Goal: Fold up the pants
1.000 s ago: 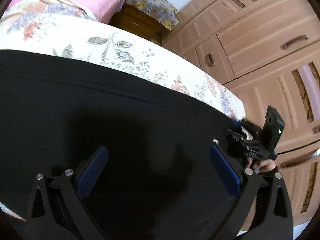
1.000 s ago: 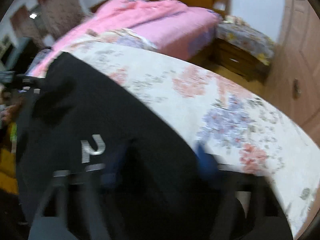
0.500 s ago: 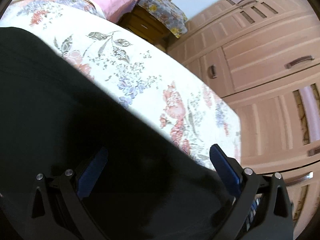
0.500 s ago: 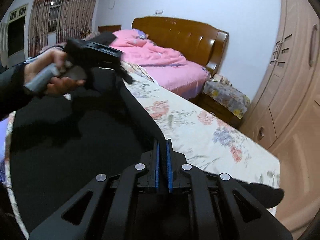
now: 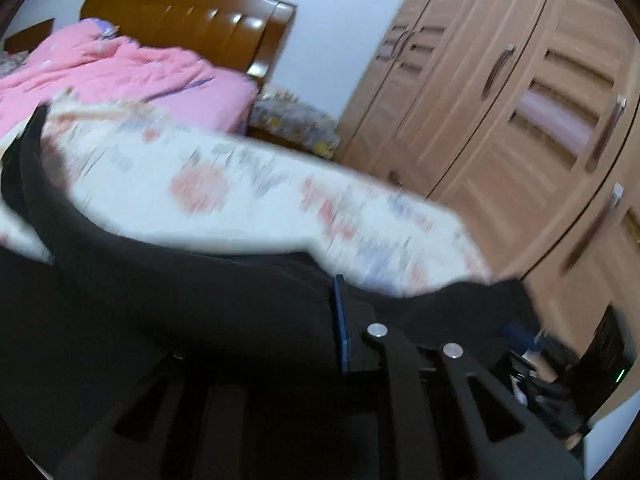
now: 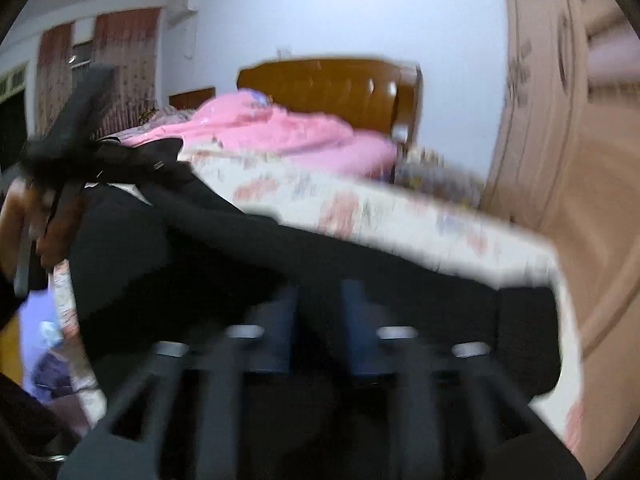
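Black pants [image 5: 200, 300] lie across the flowered bed sheet, and one edge of them is pulled up off the bed. My left gripper [image 5: 334, 320] is closing its jaws. The cloth is pinched against its blue pad [image 5: 339, 328] and drapes over the other finger, hiding it. In the right wrist view a hand holds that left gripper [image 6: 168, 160] at the far left, with the pants [image 6: 240, 248] stretched down from it. My right gripper [image 6: 320, 320] is blurred and its jaws are opening. Its pads stand apart over the black cloth without pressing it. It also shows low right as the right gripper [image 5: 520, 336].
The bed's flowered sheet [image 5: 240, 200] runs to a pink quilt [image 5: 120, 76] and a brown wooden headboard [image 5: 192, 20]. A nightstand under a flowered cloth [image 5: 296, 120] stands beside the bed. A tall wooden wardrobe [image 5: 520, 120] fills the right side.
My left jaws went from wide open to pinched on the pants, and the view swung up toward the headboard. My right jaws, tight together half a second ago, have parted.
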